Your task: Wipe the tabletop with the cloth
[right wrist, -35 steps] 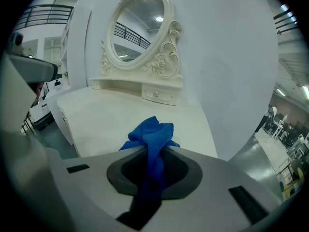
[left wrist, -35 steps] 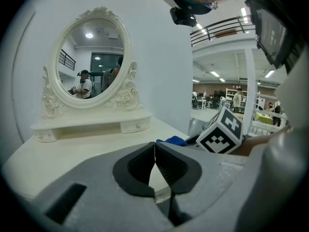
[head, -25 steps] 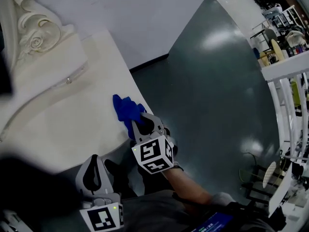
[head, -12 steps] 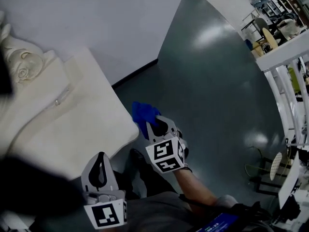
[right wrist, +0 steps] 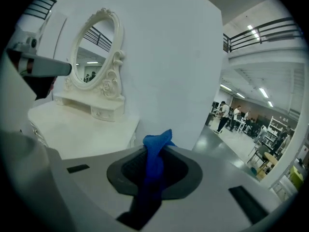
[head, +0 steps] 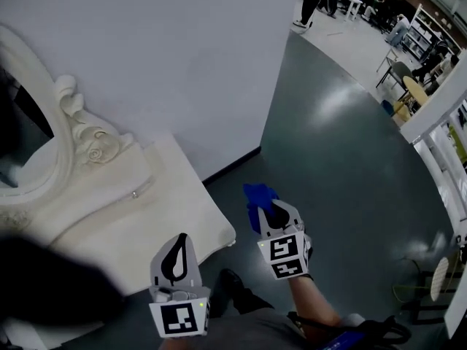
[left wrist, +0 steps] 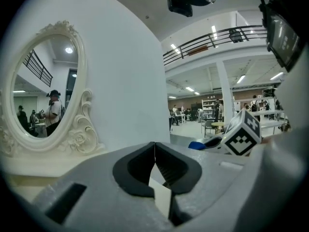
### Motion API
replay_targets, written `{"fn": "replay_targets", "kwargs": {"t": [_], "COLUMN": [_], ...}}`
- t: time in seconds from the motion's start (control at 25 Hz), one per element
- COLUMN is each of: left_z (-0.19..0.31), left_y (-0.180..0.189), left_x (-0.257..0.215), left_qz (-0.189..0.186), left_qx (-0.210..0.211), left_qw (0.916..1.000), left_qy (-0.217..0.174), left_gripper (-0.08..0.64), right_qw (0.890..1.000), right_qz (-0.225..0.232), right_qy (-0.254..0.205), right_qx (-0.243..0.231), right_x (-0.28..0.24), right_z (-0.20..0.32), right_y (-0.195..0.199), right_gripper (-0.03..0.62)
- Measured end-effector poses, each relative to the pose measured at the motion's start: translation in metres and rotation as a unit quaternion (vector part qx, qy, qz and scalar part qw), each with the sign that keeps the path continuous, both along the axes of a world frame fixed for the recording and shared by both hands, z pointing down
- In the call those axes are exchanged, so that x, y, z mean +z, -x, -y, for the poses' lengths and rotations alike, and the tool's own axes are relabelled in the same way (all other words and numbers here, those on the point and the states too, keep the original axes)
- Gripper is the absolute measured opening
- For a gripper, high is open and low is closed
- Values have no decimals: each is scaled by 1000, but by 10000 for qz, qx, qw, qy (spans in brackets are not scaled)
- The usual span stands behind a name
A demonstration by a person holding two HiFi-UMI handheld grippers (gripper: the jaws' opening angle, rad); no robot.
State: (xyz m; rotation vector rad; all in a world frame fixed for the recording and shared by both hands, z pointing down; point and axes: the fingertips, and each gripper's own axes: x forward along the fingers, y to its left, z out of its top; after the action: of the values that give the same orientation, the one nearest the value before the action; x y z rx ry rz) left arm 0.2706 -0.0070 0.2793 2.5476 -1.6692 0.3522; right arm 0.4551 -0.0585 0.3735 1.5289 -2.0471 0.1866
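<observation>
While the head view looks steeply down, it shows the right gripper (head: 271, 211) held over the dark grey floor (head: 343, 144), just off the right edge of the white tabletop (head: 171, 214). A bunched blue cloth (head: 257, 195) sticks out from its jaws, clear of the tabletop and not touching it. The left gripper (head: 177, 248) hangs lower in the frame, near the tabletop's front corner, its 2 jaws drawn together to a point. At the back of the tabletop stands an oval mirror (head: 64, 133) in a carved white frame, against a plain white wall (head: 182, 49). A small drawer knob (head: 134, 194) shows below the mirror's base.

In the left gripper view, the left gripper's 2 dark pads meet along a thin line with nothing between them. Beyond them rise the mirror (left wrist: 46, 79) on the left and the wall in the middle. On the right, the right gripper's marker cube (left wrist: 244, 133) is in sight, with a bit of the blue cloth (left wrist: 197, 145) beside it.

In the right gripper view, the jaws are nearly closed and pinch the cloth (right wrist: 154, 161), which runs as 1 narrow fold up between the pads and pokes out above them. The tabletop (right wrist: 77, 129) lies to the left, apart from the cloth, with the mirror (right wrist: 96, 47) behind it. An open hall with distant people lies to the right.
</observation>
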Motion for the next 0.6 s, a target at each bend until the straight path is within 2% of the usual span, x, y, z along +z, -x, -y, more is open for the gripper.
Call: {"fn": "replay_targets", "kwargs": {"t": [0.24, 0.6], "left_z": [1, -16], "left_y": [19, 81], "left_x": [-58, -125], "left_qz": [-8, 39], "left_qx": [-173, -666], "left_qw": [9982, 9906], "left_qy": [-575, -1192], "left_gripper": [15, 15], "right_qw": [9957, 9755], "right_qz": [461, 1047], "right_qy": [-739, -1608], "right_qx": [-330, -1073], "right_x": [-85, -175], "right_z": [-2, -36], "right_y": [40, 131], "right_gripper": [55, 55]}}
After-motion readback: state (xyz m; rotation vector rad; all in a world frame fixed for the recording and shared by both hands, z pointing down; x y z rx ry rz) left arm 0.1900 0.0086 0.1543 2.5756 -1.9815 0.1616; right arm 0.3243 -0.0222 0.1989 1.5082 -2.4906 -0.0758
